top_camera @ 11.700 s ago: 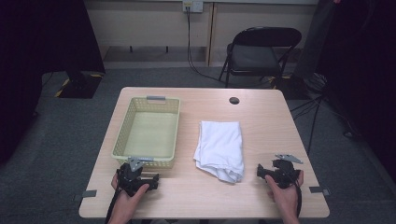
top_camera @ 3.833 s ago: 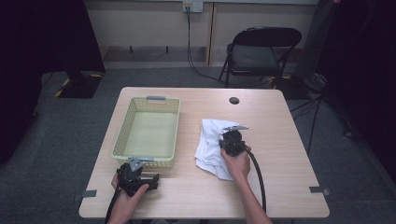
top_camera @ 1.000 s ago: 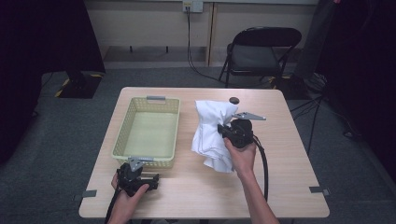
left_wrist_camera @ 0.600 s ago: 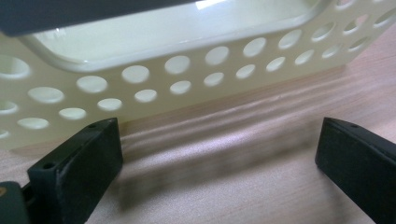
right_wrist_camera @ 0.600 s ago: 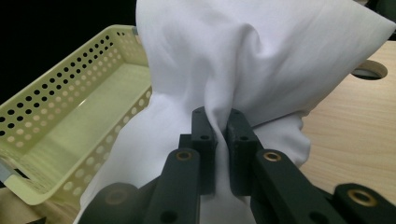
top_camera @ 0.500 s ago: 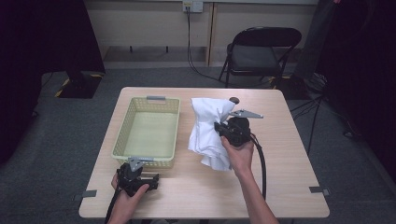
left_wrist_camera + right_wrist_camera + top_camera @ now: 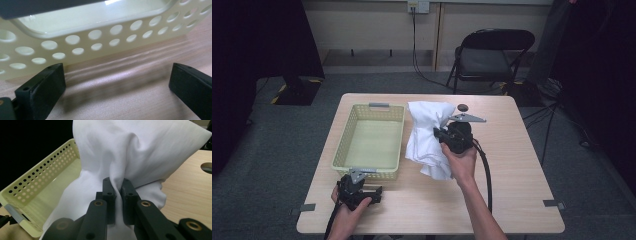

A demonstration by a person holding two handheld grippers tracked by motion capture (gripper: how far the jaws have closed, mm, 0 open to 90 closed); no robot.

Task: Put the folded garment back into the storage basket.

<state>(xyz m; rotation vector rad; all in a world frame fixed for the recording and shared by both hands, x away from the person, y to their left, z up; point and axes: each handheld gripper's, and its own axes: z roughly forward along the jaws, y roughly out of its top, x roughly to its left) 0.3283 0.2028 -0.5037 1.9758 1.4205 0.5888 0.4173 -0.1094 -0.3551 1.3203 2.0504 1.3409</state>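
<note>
High view. One wooden table (image 7: 512, 200), one pale yellow perforated basket (image 7: 343, 150), one white cloth (image 7: 424, 135), two grippers, one folding chair (image 7: 492, 55) beyond the far edge. The right gripper (image 7: 438, 134) is raised over the table's middle, just right of the basket, with the cloth gathered at its tip; the cloth's upper part stands bunched and its lower folds hang toward the tabletop. Whether the lowest fold touches the wood cannot be told. The gripper body and hand hide the cloth's right side. A dark round hole (image 7: 462, 107) in the table shows just past the cloth. The left gripper (image 7: 371, 191) lies at the near edge, just in front of the basket's near wall; its jaw spacing is too small to read here. Both forearms are cut off at the bottom.

Left gripper view. The jaws stand wide apart, low over bare wood, nothing between them. The basket wall (image 7: 100, 40) fills the background, near but not touching; its ends are cut off.

Right gripper view. The jaws are pressed together on a fold of the cloth (image 7: 140, 152), which rises above them and blocks most of what is behind. The basket (image 7: 37, 182) lies to the left, its interior empty where visible. The table hole (image 7: 207, 167) is cut by the right edge.
</note>
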